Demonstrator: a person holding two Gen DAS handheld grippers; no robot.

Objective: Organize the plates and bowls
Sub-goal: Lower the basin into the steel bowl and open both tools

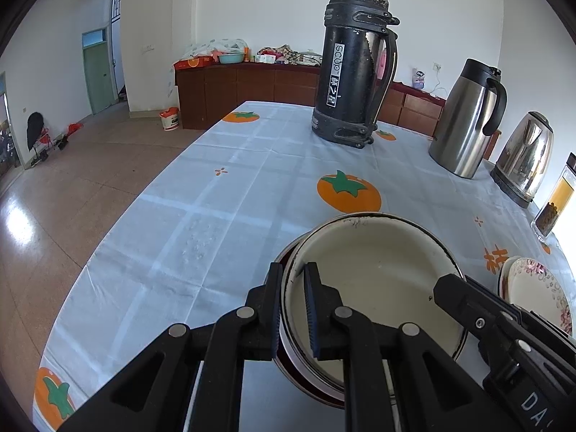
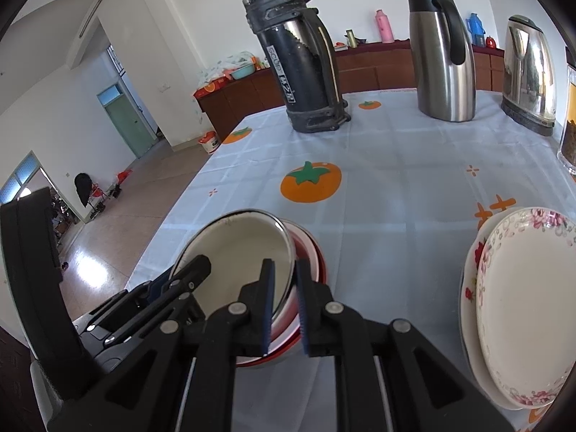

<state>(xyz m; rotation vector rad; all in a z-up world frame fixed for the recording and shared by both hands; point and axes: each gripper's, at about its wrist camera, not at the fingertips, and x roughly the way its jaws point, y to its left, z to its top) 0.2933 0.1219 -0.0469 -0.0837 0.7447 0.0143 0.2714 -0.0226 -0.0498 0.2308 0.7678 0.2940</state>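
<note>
- Your left gripper (image 1: 293, 311) is clamped on the left rim of the cream enamel bowl (image 1: 378, 273): one blue pad outside the wall, the other inside.
- Your right gripper (image 2: 286, 306) pinches the opposite side of the same bowl stack, inner finger inside the cream bowl's rim, outer finger against the red bowl (image 2: 313, 252) beneath. Both sets of jaws are nearly closed, with only the bowl wall between them.
- The cream bowl sits nested in the red bowl, tilted a bit toward the left gripper in the right wrist view. Whether the stack is lifted off the cloth or resting on it, you cannot tell.
- The stack is at the near left part of the table, over the pale blue tablecloth (image 1: 216, 194) with orange persimmon prints.
- Floral plates (image 2: 522, 306), at least two stacked, lie to the right of the bowls, apart from them, near the table's right edge. In the left wrist view they peek out behind your right gripper's body (image 1: 540, 288).
- Far side of the table: black thermos flask (image 1: 354, 61) standing upright, steel carafe (image 1: 464, 118) to its right, then the electric kettle (image 1: 523, 158), then a glass jar (image 1: 554, 201) with dark contents at the right edge.
- Background: brown cabinets (image 1: 252, 86) along the wall, green door (image 1: 99, 75) at left.
</note>
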